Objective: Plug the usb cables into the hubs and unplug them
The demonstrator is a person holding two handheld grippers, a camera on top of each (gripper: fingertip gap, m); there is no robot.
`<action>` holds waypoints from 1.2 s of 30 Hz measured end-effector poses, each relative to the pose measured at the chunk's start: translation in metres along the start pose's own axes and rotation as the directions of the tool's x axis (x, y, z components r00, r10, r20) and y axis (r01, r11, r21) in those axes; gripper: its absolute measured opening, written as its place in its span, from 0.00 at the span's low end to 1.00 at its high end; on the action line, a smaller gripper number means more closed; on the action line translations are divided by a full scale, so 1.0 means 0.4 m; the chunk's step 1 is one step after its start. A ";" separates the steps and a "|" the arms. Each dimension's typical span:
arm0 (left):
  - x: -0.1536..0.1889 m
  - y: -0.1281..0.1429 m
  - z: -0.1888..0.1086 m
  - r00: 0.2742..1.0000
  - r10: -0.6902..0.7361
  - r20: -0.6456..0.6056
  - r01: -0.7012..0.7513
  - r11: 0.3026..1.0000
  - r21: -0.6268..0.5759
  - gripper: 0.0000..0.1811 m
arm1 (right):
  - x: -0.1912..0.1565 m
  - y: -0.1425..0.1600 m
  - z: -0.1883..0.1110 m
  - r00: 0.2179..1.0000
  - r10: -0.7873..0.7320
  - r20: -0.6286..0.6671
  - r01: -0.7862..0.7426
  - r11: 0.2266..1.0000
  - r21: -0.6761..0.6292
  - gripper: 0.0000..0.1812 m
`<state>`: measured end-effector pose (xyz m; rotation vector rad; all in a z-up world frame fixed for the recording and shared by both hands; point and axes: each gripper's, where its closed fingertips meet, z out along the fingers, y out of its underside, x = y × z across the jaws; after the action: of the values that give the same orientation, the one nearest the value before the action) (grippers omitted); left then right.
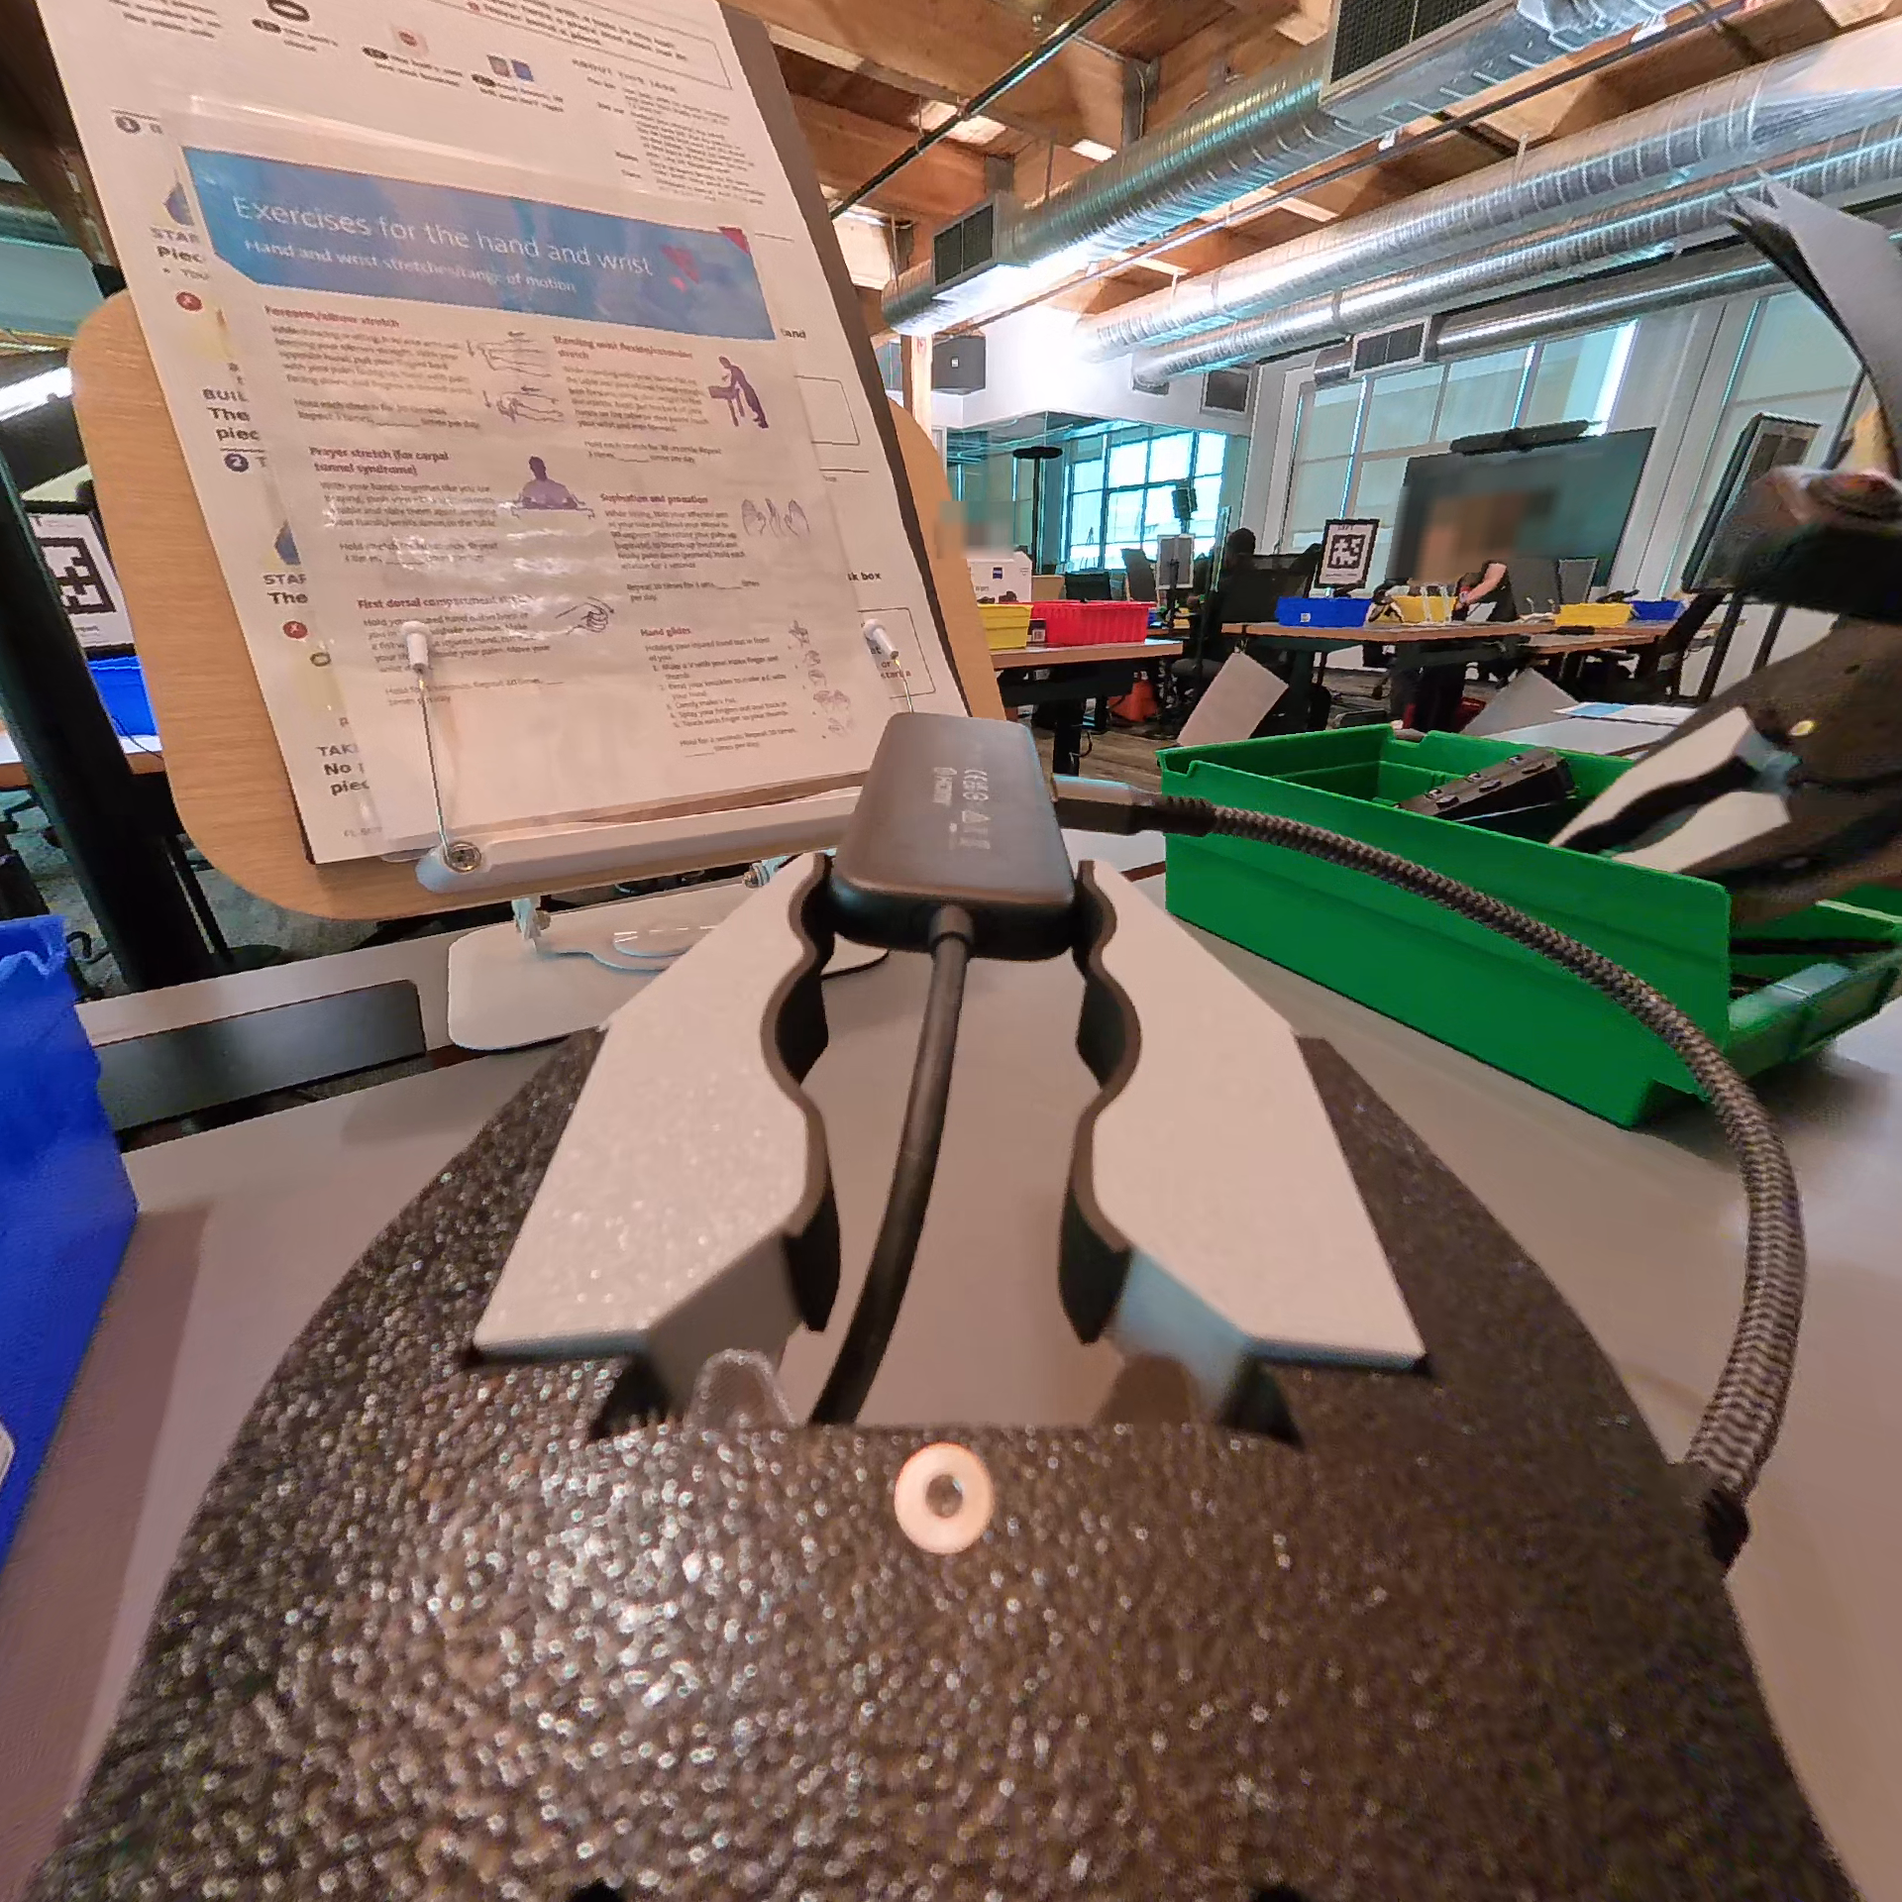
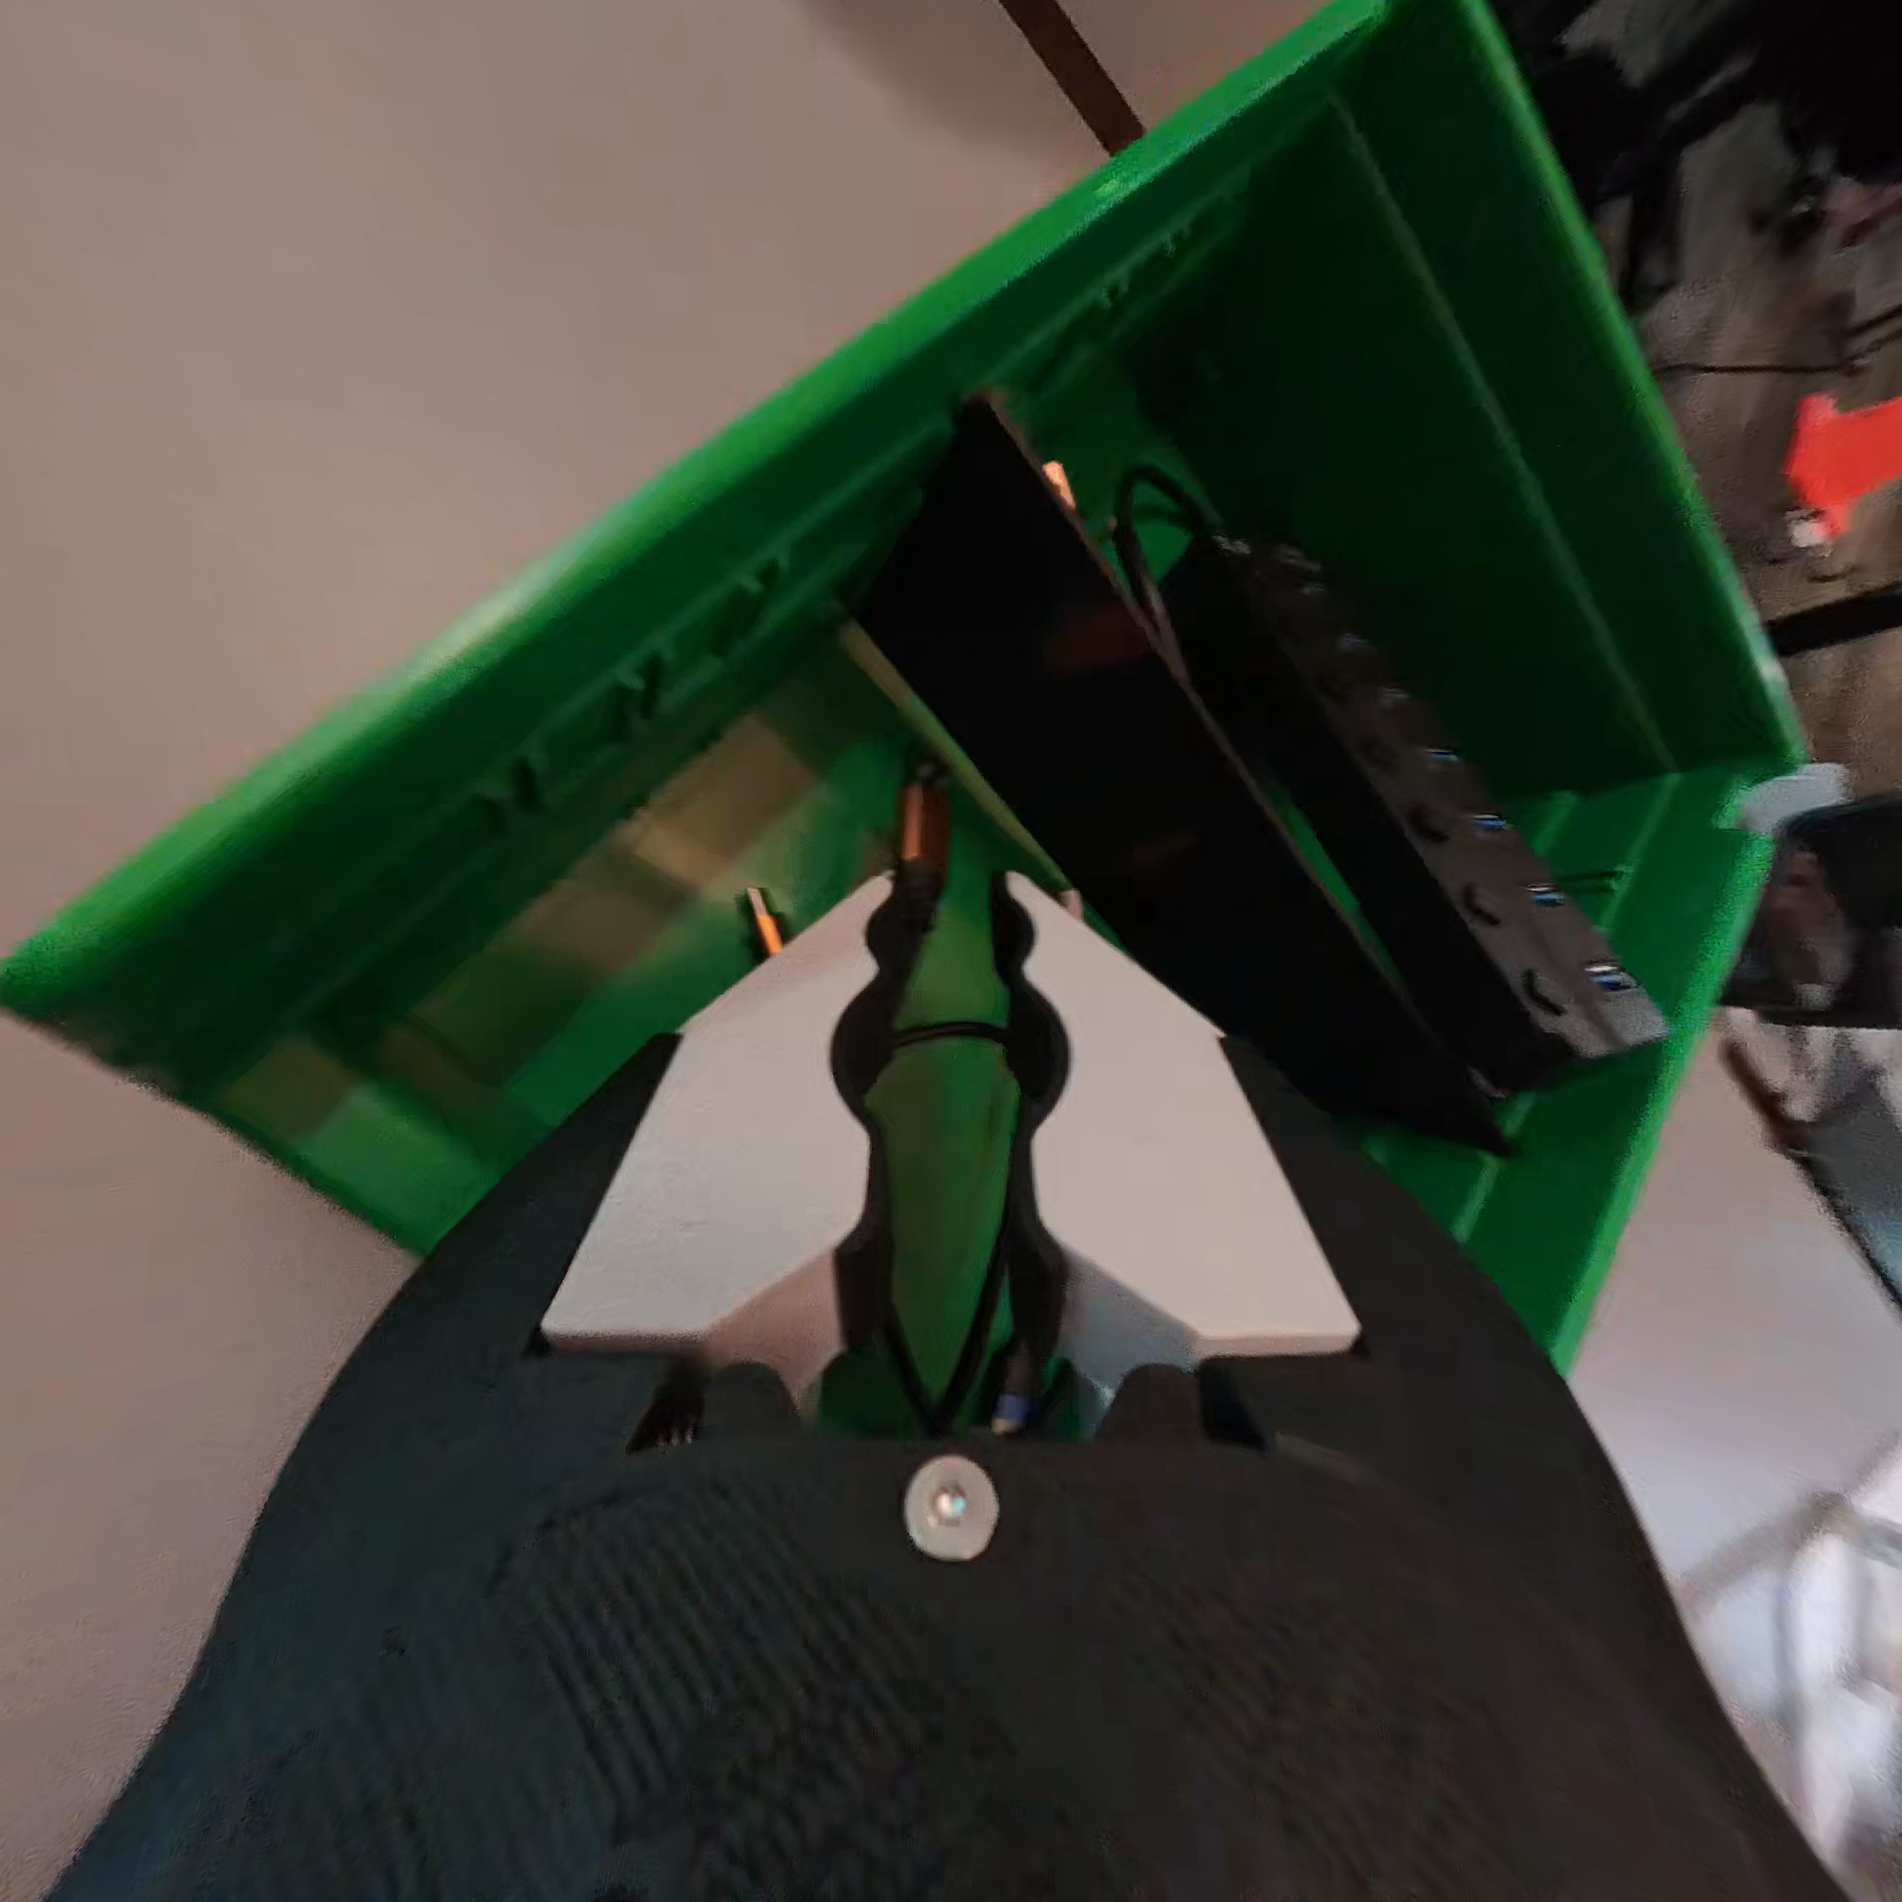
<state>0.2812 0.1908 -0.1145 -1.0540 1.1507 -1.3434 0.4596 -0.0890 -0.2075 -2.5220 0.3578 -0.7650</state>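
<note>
Left gripper (image 1: 952, 906) is holding the slim grey USB hub (image 1: 962, 813) level above the desk (image 1: 1544, 1184), fingers clamped on its near end just left of the green bin (image 1: 1441, 926); a stiff braided cable (image 1: 1688, 1070) is sitting plugged into its side. The hub is looking light, rigid and smooth-sided, so gripping the plug shell seems wiser than the cord. Right gripper (image 2: 947, 926) is tilting down into the bin, fingers nearly together, seemingly pinching a thin black cable (image 2: 911, 885) by its copper-coloured plug.
</note>
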 end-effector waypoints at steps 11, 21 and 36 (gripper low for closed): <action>0.033 -0.004 0.003 0.999 -0.010 -0.053 0.009 1.000 -0.023 0.25 | -0.101 -0.327 -0.320 0.938 0.216 0.270 -0.344 0.658 0.669 0.38; 0.045 0.011 0.000 0.996 0.030 -0.084 -0.036 0.997 -0.071 0.25 | -0.393 -0.533 -0.204 0.863 -0.004 0.505 -0.434 0.508 0.744 0.36; 0.094 0.013 0.007 0.991 0.094 -0.098 -0.099 0.994 -0.045 0.25 | -0.410 -0.519 -0.195 0.872 0.062 0.485 -0.464 0.415 0.783 0.12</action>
<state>0.2815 0.1531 -0.1194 -0.9657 1.2962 -1.3065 0.3040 0.1205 -0.1182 -1.4549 0.1411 -0.1718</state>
